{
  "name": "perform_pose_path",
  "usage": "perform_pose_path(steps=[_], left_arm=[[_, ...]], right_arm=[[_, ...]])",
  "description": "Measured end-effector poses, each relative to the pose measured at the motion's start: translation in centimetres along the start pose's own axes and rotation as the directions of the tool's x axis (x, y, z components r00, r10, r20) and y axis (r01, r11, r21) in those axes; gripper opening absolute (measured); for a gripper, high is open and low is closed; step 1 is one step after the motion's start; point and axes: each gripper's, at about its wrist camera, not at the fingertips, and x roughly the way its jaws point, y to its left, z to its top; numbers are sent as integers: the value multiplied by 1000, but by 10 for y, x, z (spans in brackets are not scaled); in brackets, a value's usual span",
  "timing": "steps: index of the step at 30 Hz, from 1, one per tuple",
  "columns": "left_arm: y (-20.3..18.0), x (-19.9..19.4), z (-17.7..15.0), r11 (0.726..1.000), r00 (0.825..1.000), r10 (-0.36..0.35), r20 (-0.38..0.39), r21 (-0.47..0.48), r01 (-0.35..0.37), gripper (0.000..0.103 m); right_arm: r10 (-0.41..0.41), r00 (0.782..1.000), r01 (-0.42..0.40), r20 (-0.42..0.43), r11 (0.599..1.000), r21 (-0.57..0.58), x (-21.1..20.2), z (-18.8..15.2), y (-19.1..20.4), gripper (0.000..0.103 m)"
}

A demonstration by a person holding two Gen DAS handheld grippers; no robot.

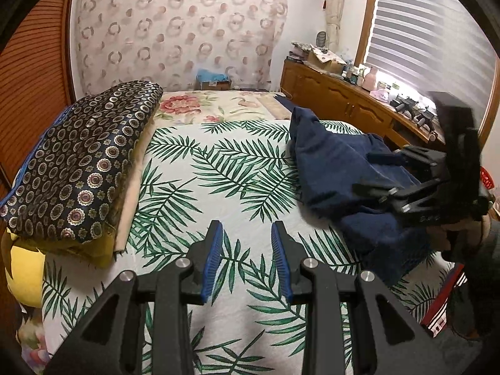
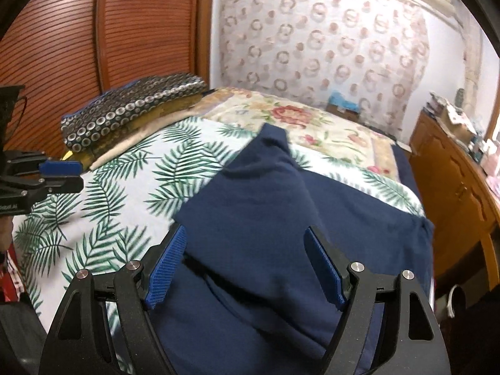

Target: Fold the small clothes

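A dark navy garment lies crumpled on the right side of the palm-leaf bedspread. It fills the middle of the right wrist view. My left gripper is open and empty above bare bedspread, left of the garment. My right gripper is open wide and hovers just over the garment, holding nothing. It shows in the left wrist view over the garment's right part. My left gripper shows at the left edge of the right wrist view.
A folded stack topped by a dark circle-patterned quilt lies along the bed's left side by the wooden wardrobe. A wooden dresser with clutter stands to the right. A floral blanket covers the far end.
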Motion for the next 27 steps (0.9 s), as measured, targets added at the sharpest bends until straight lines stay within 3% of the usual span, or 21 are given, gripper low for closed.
perform_pose_path(steps=[5,13,16,19,21,23,27], left_arm=[[1,0,-2,1000,1000,-2,-1,-4,2,30],[-5,3,-5,1000,1000,-13,-5,3,13,30],[-8,2,-6,1000,1000,-17,-5,8,17,30],[-10,2,-6,1000,1000,-20,-3,14,20,30],[-10,3,-6,1000,1000,-16,-6,15,16,30],[-10,5,-5,1000,1000,-18,-7,12,18,30],[-12,6,-6,1000,1000,-21,-10,17,21,30]], right_arm=[[52,993,-57,-110,997,-45,40,3,15,80],[23,982,-44,-187,993,-108,68,3,23,79],[-1,982,-21,-187,993,-117,69,1,22,67],[0,986,-15,-168,996,-88,66,2,13,35],[24,990,-31,-142,998,-49,59,5,5,27],[15,993,-20,-119,999,-40,52,8,-1,12],[19,997,-20,-75,1000,-20,38,12,-14,7]])
